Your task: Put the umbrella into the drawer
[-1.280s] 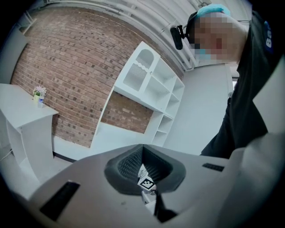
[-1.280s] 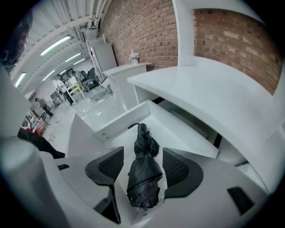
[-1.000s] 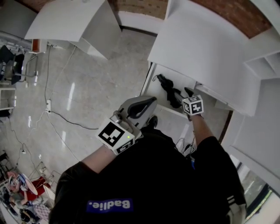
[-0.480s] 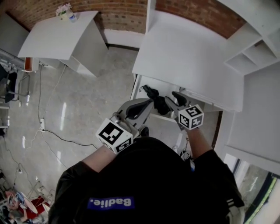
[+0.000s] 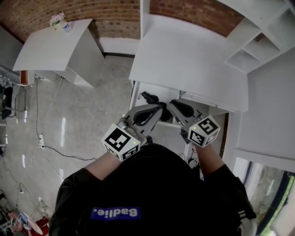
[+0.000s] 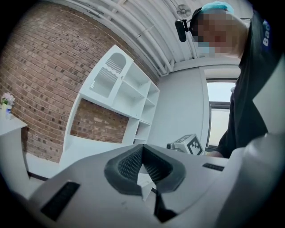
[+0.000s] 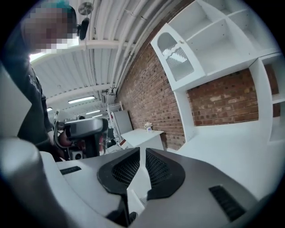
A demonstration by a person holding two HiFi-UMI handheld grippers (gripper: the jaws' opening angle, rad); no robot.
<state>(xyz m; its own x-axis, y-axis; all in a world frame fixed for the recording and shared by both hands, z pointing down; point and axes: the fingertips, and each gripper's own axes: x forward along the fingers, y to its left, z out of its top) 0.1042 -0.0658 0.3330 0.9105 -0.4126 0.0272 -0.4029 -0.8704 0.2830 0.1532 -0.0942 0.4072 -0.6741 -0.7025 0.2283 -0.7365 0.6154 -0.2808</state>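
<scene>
Already the umbrella [image 5: 148, 97] lies in the open drawer [image 5: 160, 91]. Above it, the left hand-held gripper [image 5: 159, 108] is closed and empty; the right hand-held gripper [image 5: 171, 105] has its jaws closing on nothing.

A black umbrella [image 5: 148, 98] is recorded lying in the open drawer [image 5: 168, 93] below the near edge of the white desk [image 5: 184, 55], flowers [image 5: 57, 19] at a second table's [image 5: 50, 46] far corner, a cable [image 5: 60, 150] on the floor [image 5: 92, 110].

Shirt [image 5: 156, 189]: black, short-sleeved, blue patch [image 5: 115, 213] with white lettering, white side stripes [image 5: 246, 213]
Cap [image 6: 217, 6]: teal
Head camera [image 6: 180, 29]: black
Left gripper [image 5: 159, 109]: grey shell, black-and-white marker cube [image 5: 120, 142]
</scene>
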